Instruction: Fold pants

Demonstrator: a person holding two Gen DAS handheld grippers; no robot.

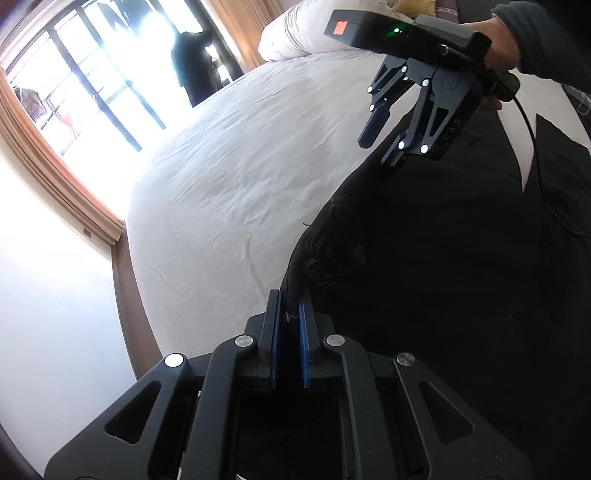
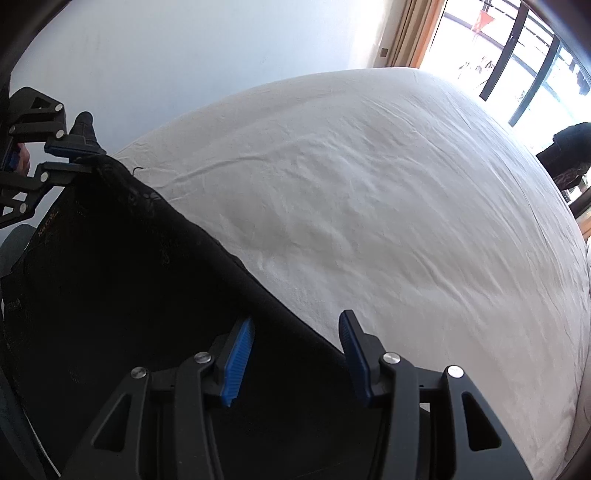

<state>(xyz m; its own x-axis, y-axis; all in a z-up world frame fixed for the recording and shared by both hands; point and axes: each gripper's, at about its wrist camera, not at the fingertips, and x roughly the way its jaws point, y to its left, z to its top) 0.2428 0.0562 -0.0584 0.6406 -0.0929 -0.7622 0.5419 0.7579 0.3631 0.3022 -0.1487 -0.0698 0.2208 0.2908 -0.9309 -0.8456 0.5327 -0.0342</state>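
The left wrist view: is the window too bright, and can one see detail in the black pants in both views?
Left wrist view: the window is blown out to white, and the pants are nearly pure black, with only faint embroidery at the edge. Right wrist view: glare again at the window; the pants are dark, the sheet is evenly lit, and fisheye distortion curves the bed.

- one pair of black pants (image 1: 424, 266), draped on the bed
- one bed (image 2: 351, 206) with a white sheet
- two grippers: left gripper (image 1: 290, 295), right gripper (image 2: 297, 325)
- one white pillow (image 1: 306, 33)
- one big window (image 1: 92, 70)
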